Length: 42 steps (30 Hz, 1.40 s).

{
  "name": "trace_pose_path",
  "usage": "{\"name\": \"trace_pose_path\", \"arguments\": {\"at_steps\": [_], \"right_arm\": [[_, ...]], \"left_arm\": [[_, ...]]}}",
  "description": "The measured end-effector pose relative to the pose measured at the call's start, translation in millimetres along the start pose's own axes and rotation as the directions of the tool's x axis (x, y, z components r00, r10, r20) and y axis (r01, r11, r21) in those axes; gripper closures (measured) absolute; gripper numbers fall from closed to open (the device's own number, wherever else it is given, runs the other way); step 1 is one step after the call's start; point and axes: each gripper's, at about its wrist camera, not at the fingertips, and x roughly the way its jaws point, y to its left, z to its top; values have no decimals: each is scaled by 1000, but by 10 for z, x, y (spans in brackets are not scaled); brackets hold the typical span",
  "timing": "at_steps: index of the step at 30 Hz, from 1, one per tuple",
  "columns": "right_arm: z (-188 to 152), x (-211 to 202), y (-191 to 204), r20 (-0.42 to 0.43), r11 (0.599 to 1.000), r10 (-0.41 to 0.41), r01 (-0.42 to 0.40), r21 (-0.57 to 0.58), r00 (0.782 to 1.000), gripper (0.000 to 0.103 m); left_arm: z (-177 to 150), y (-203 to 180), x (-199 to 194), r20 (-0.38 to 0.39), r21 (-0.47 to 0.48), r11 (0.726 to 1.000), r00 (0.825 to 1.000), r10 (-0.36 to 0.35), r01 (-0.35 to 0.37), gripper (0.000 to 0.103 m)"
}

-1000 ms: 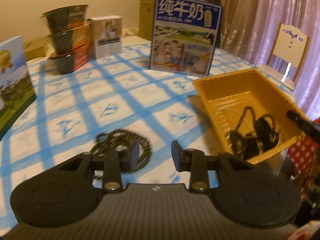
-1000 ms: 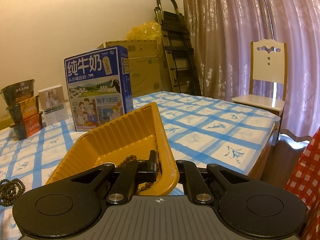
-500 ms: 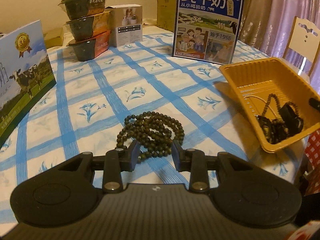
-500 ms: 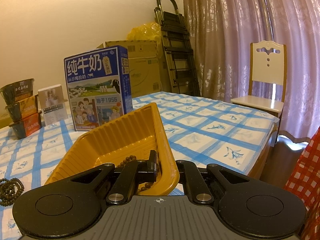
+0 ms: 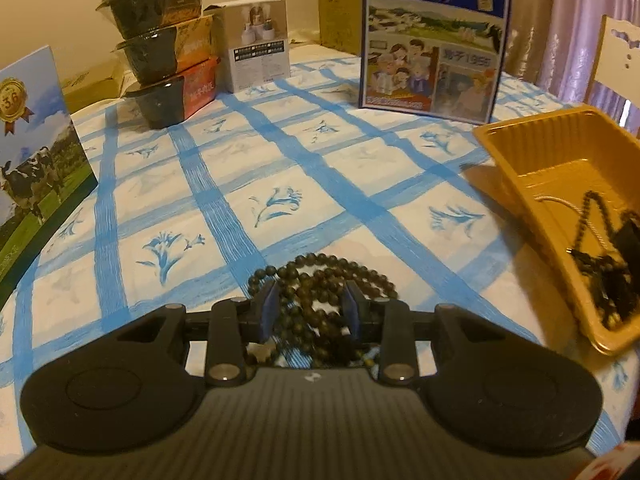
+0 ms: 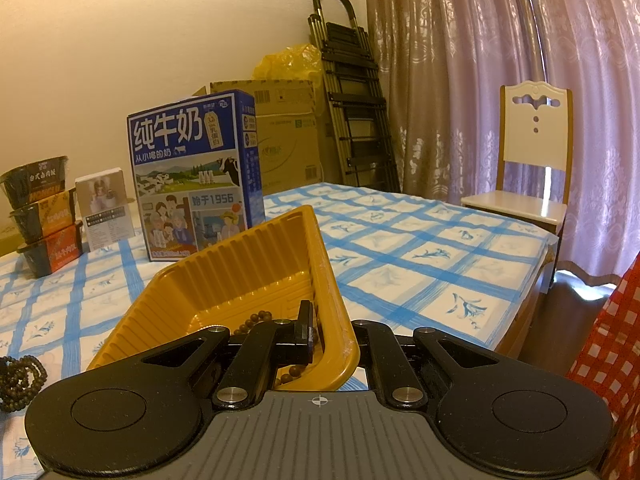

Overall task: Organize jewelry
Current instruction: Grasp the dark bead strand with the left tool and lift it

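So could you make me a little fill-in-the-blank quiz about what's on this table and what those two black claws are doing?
1. The right gripper is clamped on the rim of the ____ tray.
2. The bead string on the tablecloth lies between the open fingers of the ____ gripper.
3. The three dark bowls at the back are ____ on one another.
4. The milk carton stands ____ on the table.

Missing words: yellow; left; stacked; upright
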Motion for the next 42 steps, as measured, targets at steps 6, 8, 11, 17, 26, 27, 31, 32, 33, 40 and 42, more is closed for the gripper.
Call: {"name": "trace_pose_path", "arguments": {"at_steps": [6, 8, 11, 17, 26, 27, 31, 32, 33, 40, 42], "right_arm": [[-7, 2, -2, -1, 1000, 0, 0, 0, 1000, 96], [-6, 2, -2, -1, 1000, 0, 0, 0, 1000, 96], [-7, 2, -1, -1, 1000, 0, 0, 0, 1000, 96], [-8, 4, -1, -2, 1000, 0, 0, 0, 1000, 96], [-20, 15, -7, -2, 1000, 1, -1, -1, 1000, 96], [-19, 15, -9, -1, 1000, 2, -2, -1, 1000, 96], [-19, 14, -4, -1, 1000, 0, 0, -4, 1000, 96], [-22, 19, -2, 0, 1000, 1, -1, -4, 1000, 96], [-22, 27, 3, 1, 1000, 1, -1, -6, 1000, 96], [-29, 33, 14, 1, 1000, 2, -2, -6, 1000, 96], [-29, 33, 14, 1, 1000, 2, -2, -6, 1000, 96]], "left_arm": [[35, 23, 181, -31, 16, 1000, 1000, 5, -4, 77], [26, 13, 206, -43, 24, 1000, 999, -3, 4, 85], [1, 5, 231, -55, 27, 1000, 998, -9, 10, 93], [33, 40, 85, -21, -3, 1000, 999, -25, 25, 97], [188, 19, -441, 66, -26, 996, 994, -82, 84, 97], [201, 7, -489, 73, -27, 995, 993, -90, 92, 97], [247, -82, -678, 95, -29, 991, 987, -128, 131, 97], [257, -115, -720, 99, -27, 989, 985, -143, 146, 97], [264, -141, -757, 105, -27, 987, 982, -155, 159, 97], [298, -420, -900, 115, -13, 966, 960, -256, 259, 97], [314, -527, -913, 116, -6, 959, 953, -281, 284, 97]]}}
